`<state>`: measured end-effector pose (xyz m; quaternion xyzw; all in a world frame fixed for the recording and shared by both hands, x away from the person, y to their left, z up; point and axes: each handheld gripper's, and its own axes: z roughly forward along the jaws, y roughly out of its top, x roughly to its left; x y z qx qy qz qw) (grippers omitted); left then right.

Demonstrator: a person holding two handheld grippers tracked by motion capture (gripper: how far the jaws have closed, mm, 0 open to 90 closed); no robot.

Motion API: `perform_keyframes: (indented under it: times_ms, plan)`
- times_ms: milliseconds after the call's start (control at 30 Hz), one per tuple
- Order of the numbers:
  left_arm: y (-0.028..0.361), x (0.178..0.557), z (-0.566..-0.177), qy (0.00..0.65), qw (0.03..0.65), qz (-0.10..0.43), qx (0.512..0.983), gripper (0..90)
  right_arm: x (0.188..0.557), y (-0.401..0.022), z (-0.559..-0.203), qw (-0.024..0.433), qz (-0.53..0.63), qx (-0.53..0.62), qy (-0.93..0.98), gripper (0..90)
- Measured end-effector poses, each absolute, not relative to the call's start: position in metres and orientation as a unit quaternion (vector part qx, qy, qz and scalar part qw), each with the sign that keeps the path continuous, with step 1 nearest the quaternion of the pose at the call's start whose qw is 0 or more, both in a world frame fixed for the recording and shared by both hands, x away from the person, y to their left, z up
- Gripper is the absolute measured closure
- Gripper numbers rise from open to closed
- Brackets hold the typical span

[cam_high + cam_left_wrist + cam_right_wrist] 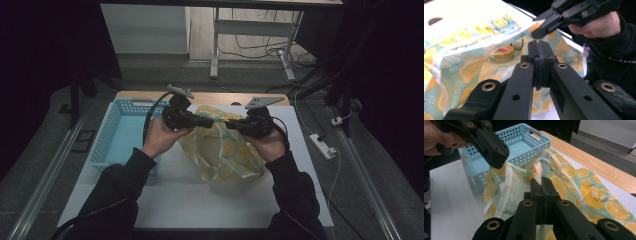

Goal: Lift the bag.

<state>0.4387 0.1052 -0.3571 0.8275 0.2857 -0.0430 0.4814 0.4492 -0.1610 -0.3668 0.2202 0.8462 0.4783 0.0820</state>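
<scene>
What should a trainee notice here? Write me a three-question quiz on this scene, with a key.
1. True or false: the left gripper and the right gripper each pinch an edge of the lemon-print bag.
2. In the high view, the blue basket sits: A) left of the bag, B) right of it, C) inside it.
3. How many small items lie inside the bag?
Key: 1 true; 2 A; 3 two, a round tin and a small container.

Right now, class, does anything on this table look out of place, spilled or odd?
Nothing is spilled or damaged. The lemon-print plastic bag is held open off the white table by the left gripper and right gripper, both shut on its rim. A small round tin and small bottle lie inside. The blue perforated basket sits square.
</scene>
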Motion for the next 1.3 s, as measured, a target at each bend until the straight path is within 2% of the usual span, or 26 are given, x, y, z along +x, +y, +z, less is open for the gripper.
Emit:
perform_keyframes:
  times_ms: [600, 1300]
  plan:
    - [0.100, 0.457, -0.306, 0.277, 0.500, -0.024, 0.820, 89.7, 0.452, -0.157, -0.325, 0.090, 0.495, 0.208, 0.839, 89.8]
    - [0.104, 0.471, -0.239, 0.290, 0.533, 0.022, 0.795, 89.8, 0.465, -0.157, -0.260, 0.120, 0.510, 0.214, 0.824, 89.9]
